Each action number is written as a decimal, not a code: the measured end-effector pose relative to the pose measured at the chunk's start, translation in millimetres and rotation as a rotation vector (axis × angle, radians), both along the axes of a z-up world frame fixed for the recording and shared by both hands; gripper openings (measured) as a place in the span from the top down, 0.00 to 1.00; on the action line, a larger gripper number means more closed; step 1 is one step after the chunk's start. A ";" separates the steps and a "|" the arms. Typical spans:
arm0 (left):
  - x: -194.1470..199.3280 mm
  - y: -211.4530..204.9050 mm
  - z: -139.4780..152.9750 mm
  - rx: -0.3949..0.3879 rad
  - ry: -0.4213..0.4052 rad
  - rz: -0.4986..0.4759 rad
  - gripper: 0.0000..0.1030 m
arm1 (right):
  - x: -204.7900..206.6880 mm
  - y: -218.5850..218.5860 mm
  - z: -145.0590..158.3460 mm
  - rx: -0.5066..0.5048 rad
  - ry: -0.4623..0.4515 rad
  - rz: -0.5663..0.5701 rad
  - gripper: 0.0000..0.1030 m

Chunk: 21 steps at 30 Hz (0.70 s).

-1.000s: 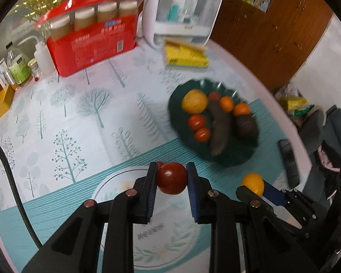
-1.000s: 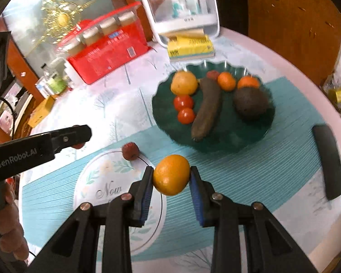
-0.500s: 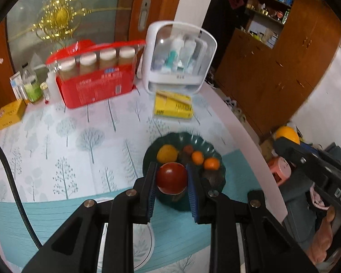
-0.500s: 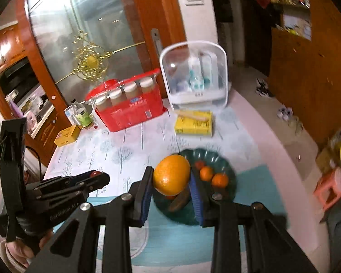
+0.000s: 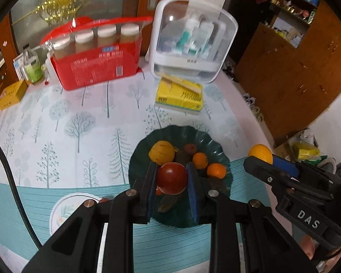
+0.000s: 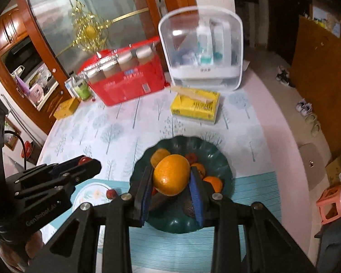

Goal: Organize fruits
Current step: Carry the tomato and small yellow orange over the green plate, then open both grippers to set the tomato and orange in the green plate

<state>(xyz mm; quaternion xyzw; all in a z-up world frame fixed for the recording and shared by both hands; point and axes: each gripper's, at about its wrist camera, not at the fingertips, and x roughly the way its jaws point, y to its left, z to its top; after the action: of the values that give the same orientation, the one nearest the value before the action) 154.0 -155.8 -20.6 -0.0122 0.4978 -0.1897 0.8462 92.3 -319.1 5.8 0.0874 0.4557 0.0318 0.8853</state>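
A round table (image 5: 56, 122) with a tree-print cloth filled the view. The left gripper (image 5: 171, 178) clamped a red tomato (image 5: 172, 177), the right gripper (image 6: 171, 178) an orange (image 6: 171, 174), both above the dark green plate (image 6: 218, 157) near the table's front edge. This looked like the carrying step; next, each fruit likely needed lowering onto a bare spot before release.

My black left gripper (image 5: 172, 178), blue-padded, carries a deep red tomato (image 5: 171, 178); my black right gripper (image 6: 171, 178) an orange (image 6: 171, 174). The plate (image 5: 206, 136) is dark green. The tablecloth (image 5: 79, 122) shows grey-blue trees on white, with a teal striped band; the box (image 5: 95, 67) is red.
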 end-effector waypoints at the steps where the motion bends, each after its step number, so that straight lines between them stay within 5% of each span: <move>1: 4.4 -4.1 -7.7 0.006 0.011 0.005 0.77 | 5.8 -3.6 -8.7 0.014 0.016 0.007 0.69; 21: 57.8 -32.7 -133.0 0.116 0.227 0.038 0.77 | 61.4 -13.8 -118.4 -0.015 0.188 0.087 0.68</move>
<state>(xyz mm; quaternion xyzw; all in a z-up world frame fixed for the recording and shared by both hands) 211.9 -188.4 -153.5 0.0059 0.6004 -0.1416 0.7870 153.7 -332.9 -112.6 0.0633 0.5402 0.0584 0.8371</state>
